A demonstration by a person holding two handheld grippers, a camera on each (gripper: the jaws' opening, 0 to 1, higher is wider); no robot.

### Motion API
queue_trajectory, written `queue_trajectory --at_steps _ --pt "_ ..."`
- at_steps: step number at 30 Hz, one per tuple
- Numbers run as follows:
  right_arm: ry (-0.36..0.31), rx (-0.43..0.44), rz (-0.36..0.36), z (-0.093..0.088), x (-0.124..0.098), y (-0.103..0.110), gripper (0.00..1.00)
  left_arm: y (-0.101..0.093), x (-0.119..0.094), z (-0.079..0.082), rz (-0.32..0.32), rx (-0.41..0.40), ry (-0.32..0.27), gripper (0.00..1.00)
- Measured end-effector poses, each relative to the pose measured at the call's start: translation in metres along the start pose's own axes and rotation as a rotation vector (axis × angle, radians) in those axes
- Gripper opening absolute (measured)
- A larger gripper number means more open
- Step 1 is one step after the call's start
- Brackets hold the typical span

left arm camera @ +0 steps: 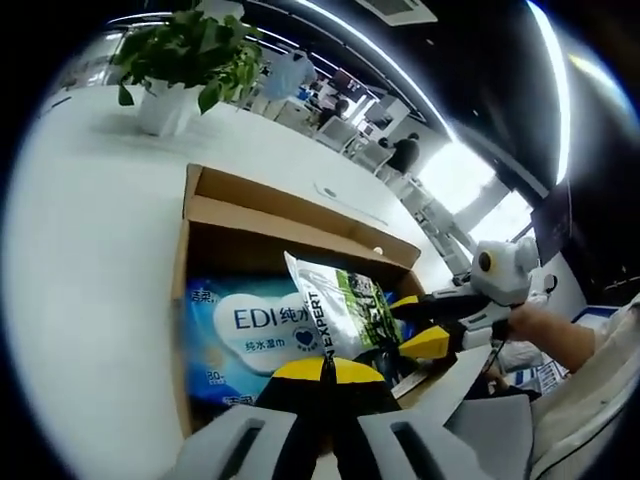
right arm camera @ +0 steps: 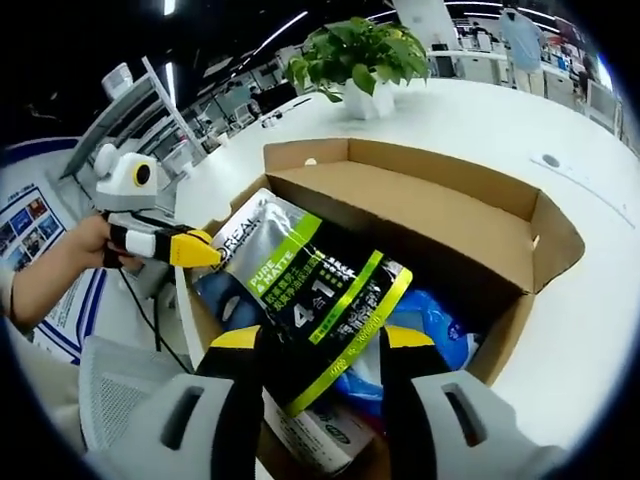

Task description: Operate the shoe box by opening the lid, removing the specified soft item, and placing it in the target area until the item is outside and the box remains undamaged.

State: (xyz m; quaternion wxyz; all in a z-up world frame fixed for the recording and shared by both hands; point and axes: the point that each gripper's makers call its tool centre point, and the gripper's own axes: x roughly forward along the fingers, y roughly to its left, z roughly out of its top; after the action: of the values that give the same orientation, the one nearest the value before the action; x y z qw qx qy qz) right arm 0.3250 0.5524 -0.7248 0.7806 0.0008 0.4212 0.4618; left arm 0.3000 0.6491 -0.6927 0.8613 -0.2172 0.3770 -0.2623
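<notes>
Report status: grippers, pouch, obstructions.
Right gripper shut on silver-green pouch, lifted above open cardboard box. Left gripper shut, holding nothing, at box edge. Blue wipes pack in box, nothing blocking.

My bench point(left arm camera: 90, 260) is white. On it rest the open cardboard shoe box point(right arm camera: 420, 200) and a potted plant point(left arm camera: 185, 70).

blue wipes pack point(left arm camera: 245, 335): "EDI" | silver pouch point(right arm camera: 315, 300): "PURE & MATTE"
</notes>
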Motion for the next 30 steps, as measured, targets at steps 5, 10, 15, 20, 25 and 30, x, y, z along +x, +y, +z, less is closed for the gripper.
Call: queue_trajectory --at_steps 5,10,15,20,25,30 --pt "-0.006 0.015 -0.001 -0.001 -0.001 0.0 0.38 0.002 0.0 -0.001 0.006 -0.001 0.006 0.0" --pt "-0.028 0.023 -0.005 -0.001 -0.006 0.001 0.32 0.004 -0.001 -0.004 0.017 -0.006 0.013 0.0" --pt "-0.036 0.01 -0.022 -0.004 -0.008 0.0 0.27 0.004 -0.001 -0.006 0.022 -0.015 0.016 0.0" --pt "-0.059 -0.033 -0.054 -0.002 -0.012 -0.004 0.11 0.004 -0.001 -0.006 0.024 -0.022 0.014 0.0" --pt "-0.079 -0.044 -0.07 0.002 -0.016 -0.004 0.03 0.001 0.001 -0.006 0.016 -0.028 0.012 0.0" --pt "-0.086 -0.057 -0.077 0.002 -0.021 -0.003 0.02 -0.002 0.002 -0.004 0.013 -0.028 0.01 0.0"
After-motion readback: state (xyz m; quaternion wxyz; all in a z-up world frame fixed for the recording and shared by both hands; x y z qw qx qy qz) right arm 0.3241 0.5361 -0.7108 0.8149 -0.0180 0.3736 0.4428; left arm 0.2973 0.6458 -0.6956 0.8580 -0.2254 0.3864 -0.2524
